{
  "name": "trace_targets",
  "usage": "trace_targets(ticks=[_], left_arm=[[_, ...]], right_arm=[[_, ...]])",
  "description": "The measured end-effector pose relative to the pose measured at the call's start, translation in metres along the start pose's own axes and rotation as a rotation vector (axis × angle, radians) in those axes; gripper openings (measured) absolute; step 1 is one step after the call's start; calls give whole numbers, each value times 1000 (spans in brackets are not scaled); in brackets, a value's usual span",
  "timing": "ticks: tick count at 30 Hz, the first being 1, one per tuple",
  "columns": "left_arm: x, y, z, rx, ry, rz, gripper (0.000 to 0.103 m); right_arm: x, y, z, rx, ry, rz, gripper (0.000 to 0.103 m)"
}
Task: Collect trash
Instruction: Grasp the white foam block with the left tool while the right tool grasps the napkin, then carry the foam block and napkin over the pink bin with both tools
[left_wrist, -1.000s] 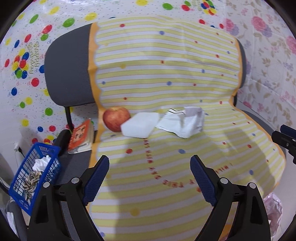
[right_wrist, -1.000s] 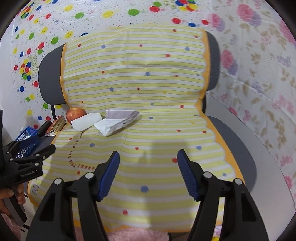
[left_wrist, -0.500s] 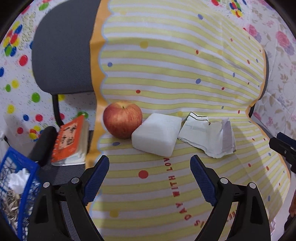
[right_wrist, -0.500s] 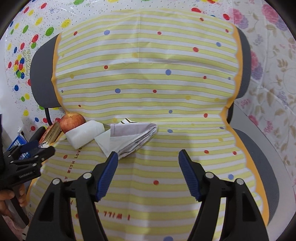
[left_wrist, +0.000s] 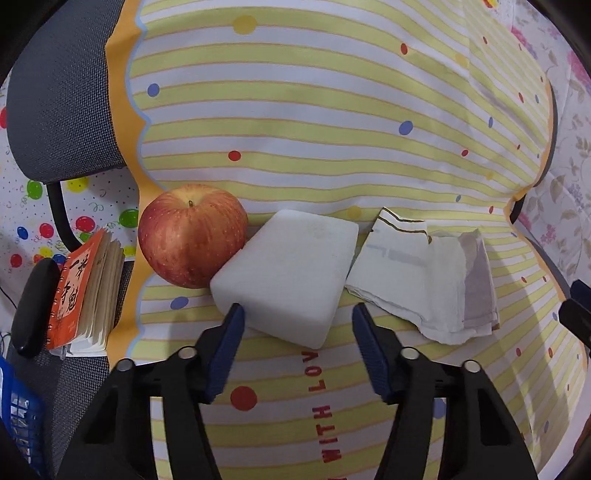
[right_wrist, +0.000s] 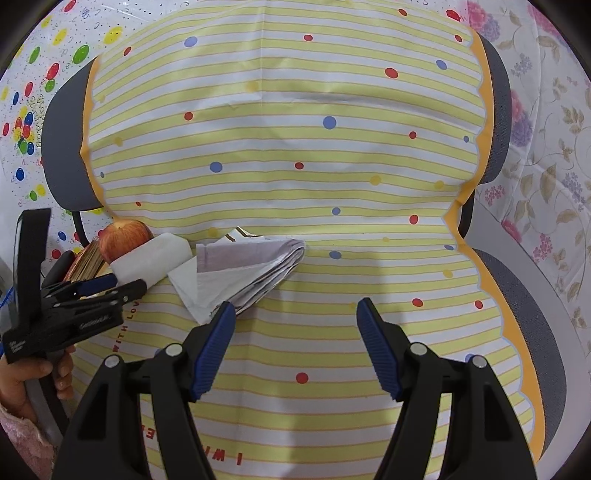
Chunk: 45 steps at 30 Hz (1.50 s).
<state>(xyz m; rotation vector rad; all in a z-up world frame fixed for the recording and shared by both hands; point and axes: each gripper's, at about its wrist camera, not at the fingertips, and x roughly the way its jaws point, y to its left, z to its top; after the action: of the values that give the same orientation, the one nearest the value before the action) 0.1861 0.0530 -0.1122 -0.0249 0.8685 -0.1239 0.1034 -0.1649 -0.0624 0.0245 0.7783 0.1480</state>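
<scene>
On the chair seat, covered by a yellow striped cloth (left_wrist: 332, 110), lie a red apple (left_wrist: 192, 236), a white foam block (left_wrist: 291, 273) and a crumpled paper wrapper (left_wrist: 424, 280), side by side. My left gripper (left_wrist: 297, 314) is open, its fingertips level with the near edge of the foam block, one on each side. My right gripper (right_wrist: 295, 310) is open and empty; its left fingertip is at the near edge of the paper wrapper (right_wrist: 240, 273). The left gripper also shows in the right wrist view (right_wrist: 107, 286) beside the foam block (right_wrist: 151, 260) and apple (right_wrist: 125, 238).
An orange notebook (left_wrist: 81, 288) lies on the chair's left edge by the black armrest (left_wrist: 33, 306). A blue basket (left_wrist: 18, 421) shows at the lower left. The grey chair back (left_wrist: 62, 85) and patterned wall sheets (right_wrist: 546, 147) stand behind.
Both grippers have moved forward, closer to the items on the seat. The left gripper's jaws have narrowed around the foam block; the right gripper now reaches the paper wrapper.
</scene>
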Motion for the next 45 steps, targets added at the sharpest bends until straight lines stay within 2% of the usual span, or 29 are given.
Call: trace_targets(ticks=[4, 5, 8, 10, 14, 16, 18, 22, 27, 29, 31, 32, 33, 35, 36, 37, 39, 45], left_arm=[[-10, 3, -5, -8, -22, -13, 29], [-15, 4, -7, -11, -30, -17, 27], [-33, 5, -14, -12, -59, -17, 26], [-43, 6, -21, -8, -73, 4, 25], [-51, 12, -28, -40, -78, 26, 25], [-51, 12, -28, -42, -75, 25, 25], [-50, 11, -28, -39, -75, 20, 25], [-46, 9, -25, -28, -78, 25, 25], [-39, 8, -29, -19, -56, 20, 25], [-37, 8, -30, -18, -48, 17, 25], [-35, 7, -31, -17, -44, 17, 25], [-35, 6, -32, -15, -40, 15, 25], [-35, 6, -33, -14, -38, 14, 25], [-35, 6, -33, -16, -36, 10, 25], [-36, 6, -33, -17, -36, 9, 25], [-38, 6, -33, -17, -39, 9, 25], [-46, 5, -33, -16, -50, 12, 25], [-91, -7, -28, 6, -141, 11, 25]], right_arm=[[0, -3, -2, 9, 6, 6, 67], [0, -4, -2, 12, 6, 10, 67], [1, -2, -1, 15, 5, 20, 68], [4, 0, 2, 22, 0, 28, 73], [14, 2, 12, 42, -6, 36, 75], [21, 1, 18, 70, -5, 54, 83], [30, 0, 23, 96, 0, 75, 84], [54, 6, 32, 112, 34, 99, 84], [87, 6, 29, 141, 116, 75, 84], [94, 1, 22, 171, 157, 96, 78], [95, -3, 14, 199, 183, 134, 65], [94, -5, 12, 209, 190, 149, 64], [92, -8, 8, 224, 183, 167, 62], [87, -13, 5, 249, 165, 200, 51], [86, -16, 4, 265, 162, 221, 41], [84, -18, 3, 284, 160, 248, 22], [77, -19, 4, 291, 144, 276, 4], [23, -3, 19, 159, 17, 242, 2]])
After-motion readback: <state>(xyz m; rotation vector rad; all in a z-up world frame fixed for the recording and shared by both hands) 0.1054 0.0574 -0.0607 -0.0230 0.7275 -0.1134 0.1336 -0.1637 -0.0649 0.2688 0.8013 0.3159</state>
